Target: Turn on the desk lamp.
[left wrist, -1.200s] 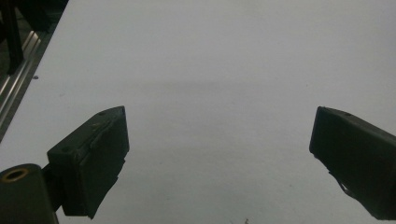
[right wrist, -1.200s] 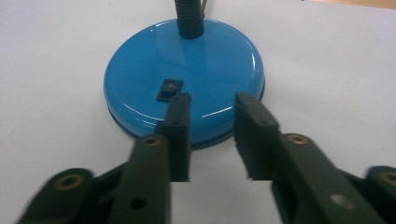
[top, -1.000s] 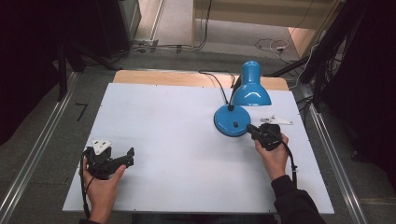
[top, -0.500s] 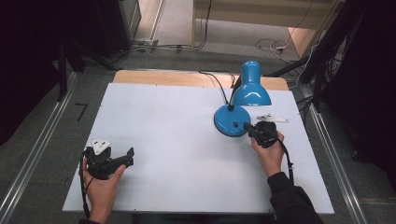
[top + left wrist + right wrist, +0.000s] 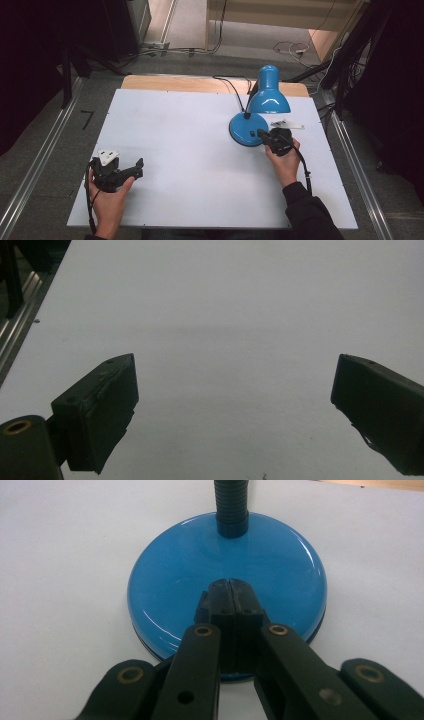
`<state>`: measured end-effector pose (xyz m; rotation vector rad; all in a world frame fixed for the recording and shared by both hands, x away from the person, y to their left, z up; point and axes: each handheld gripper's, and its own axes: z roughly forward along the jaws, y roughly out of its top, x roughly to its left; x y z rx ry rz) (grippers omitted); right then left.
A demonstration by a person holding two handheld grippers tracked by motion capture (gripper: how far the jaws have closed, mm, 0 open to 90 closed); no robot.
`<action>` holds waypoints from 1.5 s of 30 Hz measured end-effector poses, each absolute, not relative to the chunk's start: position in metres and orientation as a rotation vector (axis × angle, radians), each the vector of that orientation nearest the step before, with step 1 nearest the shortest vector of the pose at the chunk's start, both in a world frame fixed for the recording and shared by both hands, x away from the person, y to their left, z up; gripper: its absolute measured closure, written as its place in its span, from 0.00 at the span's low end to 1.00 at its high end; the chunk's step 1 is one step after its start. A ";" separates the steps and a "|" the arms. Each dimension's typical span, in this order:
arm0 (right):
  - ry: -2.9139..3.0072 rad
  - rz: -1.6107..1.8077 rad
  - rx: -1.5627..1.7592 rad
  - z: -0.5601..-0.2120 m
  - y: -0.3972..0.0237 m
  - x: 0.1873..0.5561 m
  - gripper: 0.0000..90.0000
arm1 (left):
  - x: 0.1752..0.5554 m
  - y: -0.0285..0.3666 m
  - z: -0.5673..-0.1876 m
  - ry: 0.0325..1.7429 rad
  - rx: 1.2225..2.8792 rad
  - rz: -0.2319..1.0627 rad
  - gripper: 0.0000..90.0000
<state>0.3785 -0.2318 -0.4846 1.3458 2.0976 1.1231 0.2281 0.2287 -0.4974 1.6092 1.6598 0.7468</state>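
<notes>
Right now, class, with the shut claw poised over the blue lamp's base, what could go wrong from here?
1. The right claw, jaws shut, is over the glossy domed lamp base; pressing there, its tips may skid off.
2. A sideways push could slide the lamp across the smooth white table or tip it, since the shade hangs above the base.
3. The lamp's cable trails off the far edge and could snag.
</notes>
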 end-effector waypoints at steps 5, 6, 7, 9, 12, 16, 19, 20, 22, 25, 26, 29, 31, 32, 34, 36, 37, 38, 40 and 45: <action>2.110 1.118 1.333 -0.486 -0.227 0.382 0.97 | 0.228 0.228 -0.497 1.660 1.611 0.748 0.07; 2.111 1.116 1.333 -0.486 -0.226 0.382 0.97 | 0.228 0.228 -0.498 1.661 1.611 0.747 0.07; 2.109 1.122 1.332 -0.486 -0.225 0.383 0.97 | 0.228 0.228 -0.498 1.660 1.612 0.746 0.07; 2.111 1.118 1.328 -0.487 -0.224 0.385 0.97 | 0.228 0.229 -0.498 1.661 1.611 0.747 0.07; 2.114 1.112 1.331 -0.488 -0.222 0.387 0.97 | 0.228 0.229 -0.498 1.661 1.608 0.747 0.07; 2.119 1.109 1.331 -0.490 -0.220 0.389 0.97 | 0.228 0.229 -0.498 1.662 1.608 0.747 0.07; 2.121 1.095 1.321 -0.491 -0.218 0.389 0.97 | 0.228 0.229 -0.498 1.661 1.609 0.746 0.07; 2.120 1.095 1.319 -0.492 -0.218 0.389 0.97 | 0.228 0.229 -0.498 1.662 1.608 0.746 0.07; 2.121 1.096 1.318 -0.492 -0.218 0.389 0.97 | 0.228 0.229 -0.498 1.663 1.607 0.746 0.07; 2.118 1.093 1.314 -0.492 -0.217 0.389 0.97 | 0.228 0.229 -0.498 1.662 1.606 0.746 0.07; 2.119 1.090 1.312 -0.492 -0.217 0.389 0.97 | 0.228 0.229 -0.498 1.662 1.608 0.746 0.07; 2.118 1.089 1.312 -0.492 -0.217 0.388 0.98 | 0.228 0.229 -0.497 1.663 1.606 0.748 0.07; 2.117 1.086 1.309 -0.493 -0.217 0.388 0.97 | 0.228 0.229 -0.497 1.663 1.606 0.747 0.07; 2.117 1.085 1.308 -0.493 -0.216 0.388 0.97 | 0.228 0.229 -0.497 1.663 1.608 0.747 0.07; 2.118 1.087 1.306 -0.493 -0.216 0.388 0.97 | 0.228 0.229 -0.497 1.662 1.607 0.745 0.07; 2.120 1.086 1.301 -0.493 -0.216 0.388 0.98 | 0.228 0.229 -0.498 1.663 1.606 0.745 0.07; 2.121 1.083 1.299 -0.493 -0.216 0.388 0.98 | 0.228 0.229 -0.498 1.662 1.608 0.744 0.07; 2.119 1.079 1.291 -0.493 -0.216 0.387 0.98 | 0.228 0.229 -0.497 1.663 1.607 0.744 0.07; 2.117 1.065 1.275 -0.493 -0.215 0.386 0.98 | 0.228 0.229 -0.497 1.662 1.607 0.744 0.07; 2.116 1.055 1.262 -0.494 -0.214 0.385 0.98 | 0.227 0.230 -0.497 1.662 1.606 0.743 0.07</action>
